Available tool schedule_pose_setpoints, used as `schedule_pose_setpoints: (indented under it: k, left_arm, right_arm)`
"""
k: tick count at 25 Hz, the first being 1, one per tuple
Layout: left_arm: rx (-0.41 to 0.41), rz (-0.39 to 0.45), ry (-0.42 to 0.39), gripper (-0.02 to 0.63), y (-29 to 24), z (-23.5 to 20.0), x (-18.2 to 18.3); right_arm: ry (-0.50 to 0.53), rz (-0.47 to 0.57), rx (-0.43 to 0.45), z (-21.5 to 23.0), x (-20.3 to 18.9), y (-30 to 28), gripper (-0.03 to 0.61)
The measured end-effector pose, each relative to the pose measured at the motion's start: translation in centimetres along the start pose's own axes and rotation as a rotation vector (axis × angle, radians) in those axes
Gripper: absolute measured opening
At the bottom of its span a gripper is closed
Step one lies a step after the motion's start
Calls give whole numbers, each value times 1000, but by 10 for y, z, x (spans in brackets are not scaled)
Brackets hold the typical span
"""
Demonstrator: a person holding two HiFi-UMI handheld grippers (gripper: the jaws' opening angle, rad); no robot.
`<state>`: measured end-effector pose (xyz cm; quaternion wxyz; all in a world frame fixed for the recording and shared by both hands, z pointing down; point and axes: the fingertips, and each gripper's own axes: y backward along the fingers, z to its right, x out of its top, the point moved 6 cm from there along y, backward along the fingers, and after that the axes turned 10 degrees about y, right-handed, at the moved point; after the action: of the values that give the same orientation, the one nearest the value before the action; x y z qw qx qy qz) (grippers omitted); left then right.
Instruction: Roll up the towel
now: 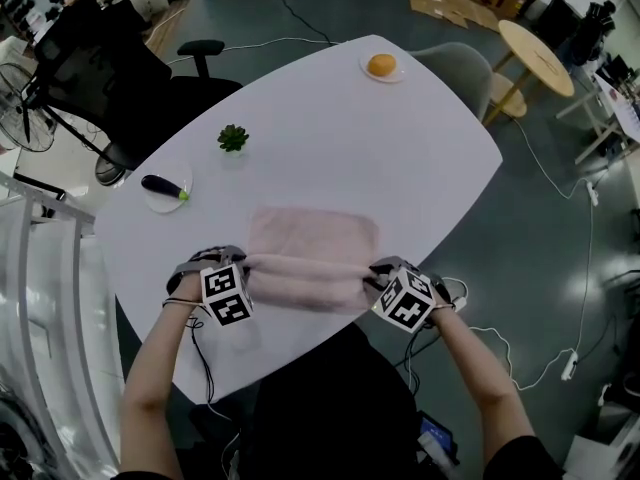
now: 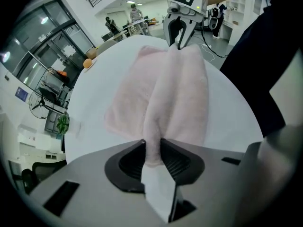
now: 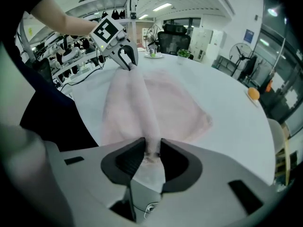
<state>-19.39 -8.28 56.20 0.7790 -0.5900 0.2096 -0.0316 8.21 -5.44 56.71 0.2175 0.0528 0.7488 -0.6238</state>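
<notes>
Jaws of the left gripper (image 2: 152,151) are nearly closed and pinch a raised fold of the pink towel (image 1: 312,240) at its left end. The right gripper (image 3: 152,150) grips the same fold at the right end in the same way, its pads pressed against the cloth on both sides. The towel lies near the person's edge of the white table (image 1: 420,168). Its far part is spread flat, and its near part is gathered into a soft ridge that runs straight from one gripper to the other. This looks like the start of the roll: the near edge is lifted and doubled over, but no full turn of cloth shows yet, so most of the task is ahead. The next move probably calls for both grippers to carry the ridge over and away from the person together, level with each other, so that the roll forms evenly and neither end runs ahead and skews it. A re-grip will likely be needed as the roll thickens. Two containers stand well clear of the towel. A small plate (image 1: 397,76) at the far edge holds an orange (image 1: 381,65). Another small plate (image 1: 160,206), off to the left, holds a dark eggplant (image 1: 164,186). A little green plant (image 1: 233,138) sits between them, directly on the table.
</notes>
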Motion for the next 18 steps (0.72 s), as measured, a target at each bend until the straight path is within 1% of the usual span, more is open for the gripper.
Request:
schedule_pose_setpoints:
  k: [4, 9, 11, 15, 18]
  left_arm:
    - [33, 14, 13, 164, 4, -7, -1]
    - [63, 52, 61, 262, 22, -17, -2]
    - [75, 68, 66, 291, 32, -19, -2]
    - [107, 107, 51, 291, 55, -18, -1]
    - [90, 144, 59, 291, 66, -5, -2]
  right_arm:
    - [-32, 16, -42, 7, -2, 6, 181]
    - [-20, 40, -91, 10, 0, 25, 199]
    - [-9, 53, -117, 11, 4, 36, 201]
    - [49, 61, -177, 8, 9, 59, 198]
    - [94, 59, -190, -4, 11, 70, 196]
